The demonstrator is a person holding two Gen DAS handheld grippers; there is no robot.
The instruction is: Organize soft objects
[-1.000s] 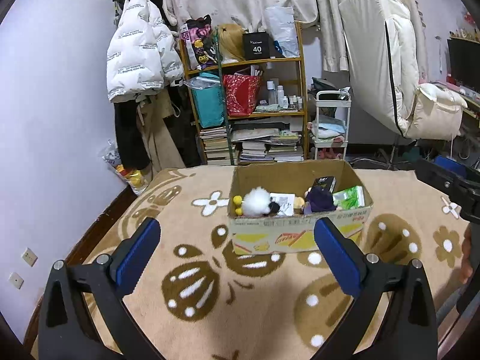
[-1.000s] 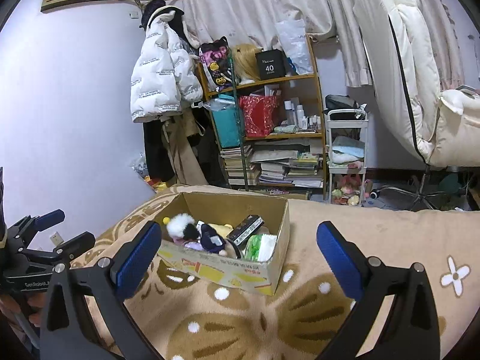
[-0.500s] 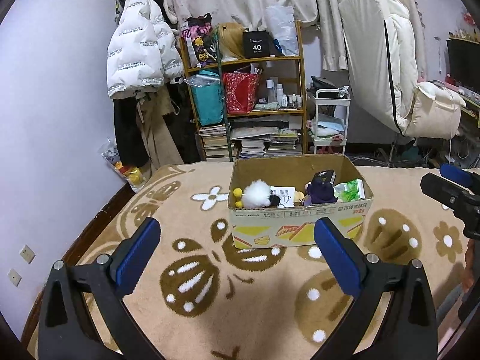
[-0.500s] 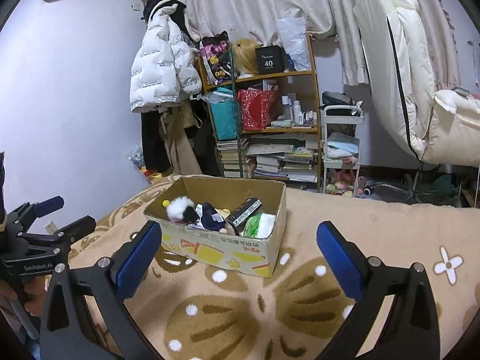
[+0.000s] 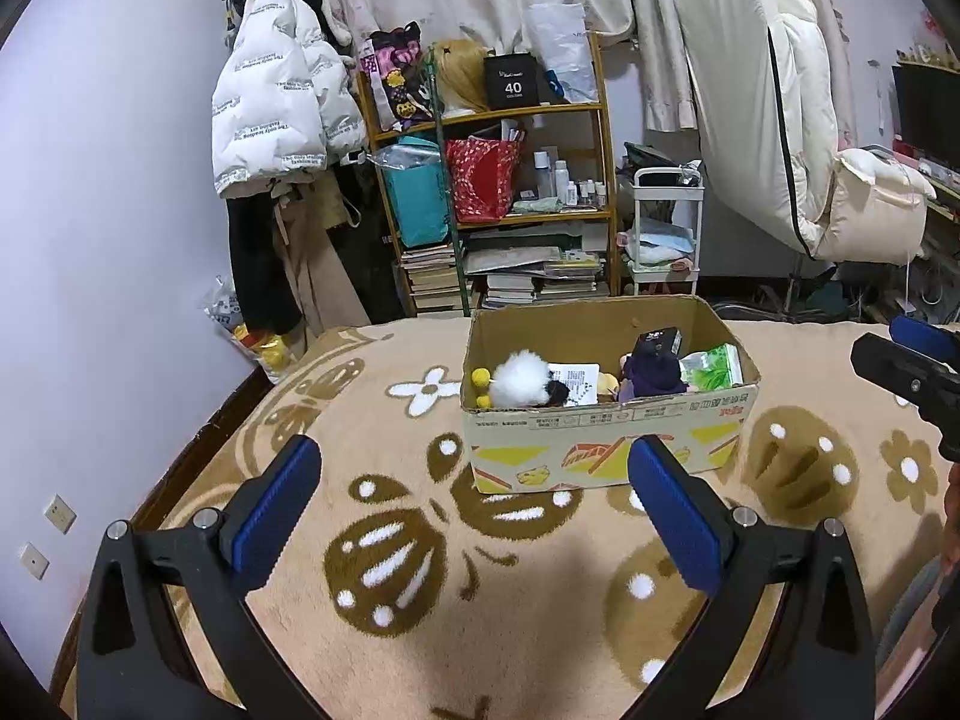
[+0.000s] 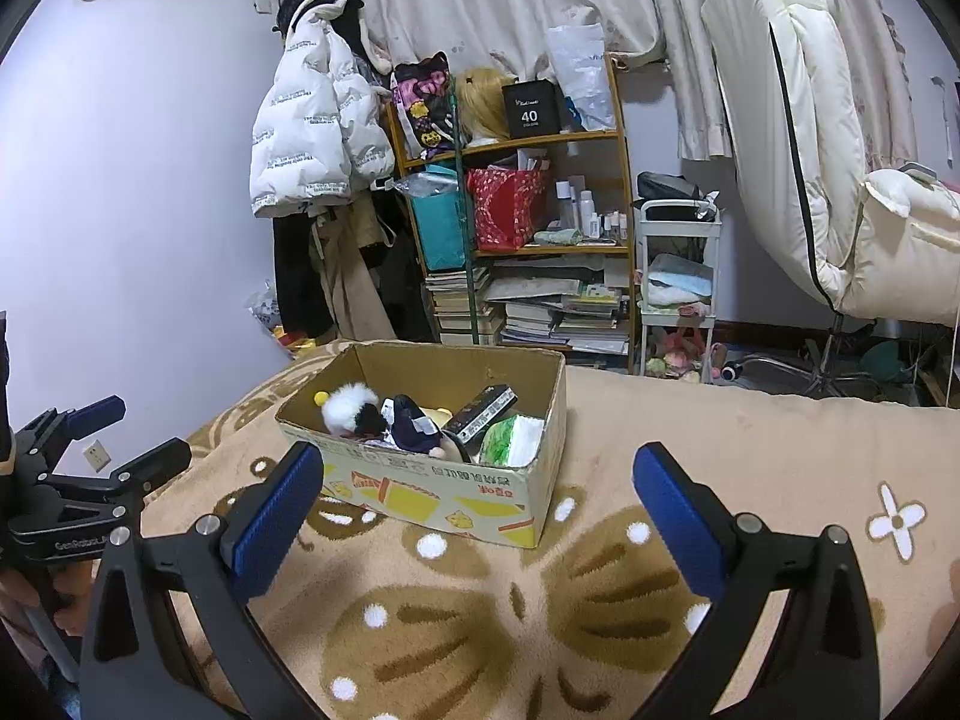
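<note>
An open cardboard box (image 5: 606,438) stands on a beige patterned blanket (image 5: 480,570). In it lie a white fluffy plush (image 5: 522,378), a dark purple plush (image 5: 651,372), a green tissue pack (image 5: 717,366) and a black box (image 5: 659,341). The box also shows in the right wrist view (image 6: 438,492). My left gripper (image 5: 474,510) is open and empty, in front of the box. My right gripper (image 6: 480,516) is open and empty, to the right of the box.
The blanket (image 6: 720,438) covers a bed. Behind it stand a cluttered wooden shelf (image 5: 510,192), a white trolley (image 5: 663,228), hanging coats (image 5: 276,108) and a cream chair (image 5: 840,180). A wall (image 5: 90,240) is at the left.
Both grippers have drawn back a little from the box, so it looks slightly smaller and higher in view. Both stay open and empty.
</note>
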